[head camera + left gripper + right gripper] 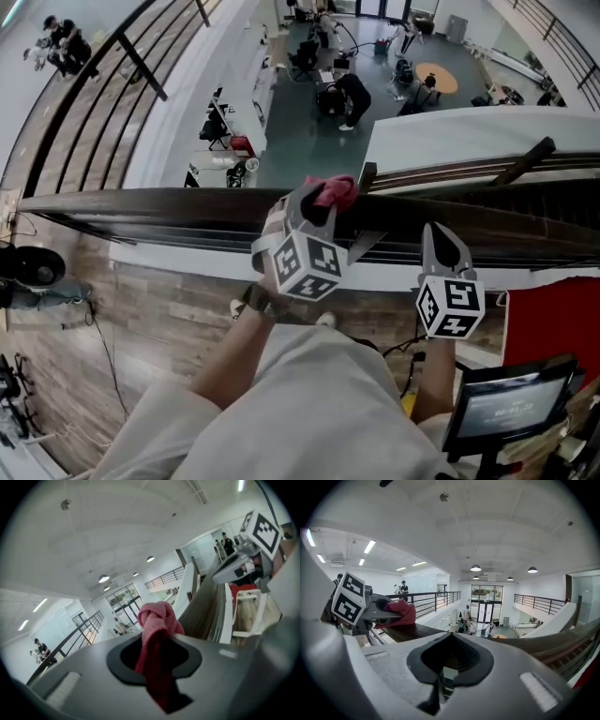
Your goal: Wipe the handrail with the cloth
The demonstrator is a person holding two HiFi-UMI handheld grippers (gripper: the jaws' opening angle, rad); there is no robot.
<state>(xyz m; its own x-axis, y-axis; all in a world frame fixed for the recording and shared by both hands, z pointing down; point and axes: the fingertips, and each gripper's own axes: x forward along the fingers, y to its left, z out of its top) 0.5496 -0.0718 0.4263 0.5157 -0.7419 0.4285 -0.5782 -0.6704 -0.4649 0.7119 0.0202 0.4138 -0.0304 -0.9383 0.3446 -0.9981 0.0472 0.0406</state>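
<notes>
Head view: we look steeply down on a dark wooden handrail (141,208) that crosses the frame from left to right, with a lower floor and its desks far below. The left gripper (323,202) is at the rail's top, its jaws clamped on a pink cloth (331,191) that bunches out beyond the tips; a watch (255,299) sits on the wrist behind its marker cube. The right gripper (441,240) hangs over the rail further right, near the left one but apart from it, and well clear of the cloth. A red panel (553,323) and a small screen (497,401) stand at lower right. Left gripper view: we see the left gripper (157,639) with the cloth (157,620) pinched between its jaws, a knot of fabric rising above them and a tail hanging down through the opening. The handrail (201,611) runs away behind it, and the right gripper (236,564) shows at upper right. Right gripper view: the jaws of the right gripper (450,637) meet along a thin seam with nothing held between them. At left we see the left gripper (384,610) gripping the cloth (402,612), whose lower edge lies at the top surface of the handrail (417,632); we cannot tell how firmly it presses there.
</notes>
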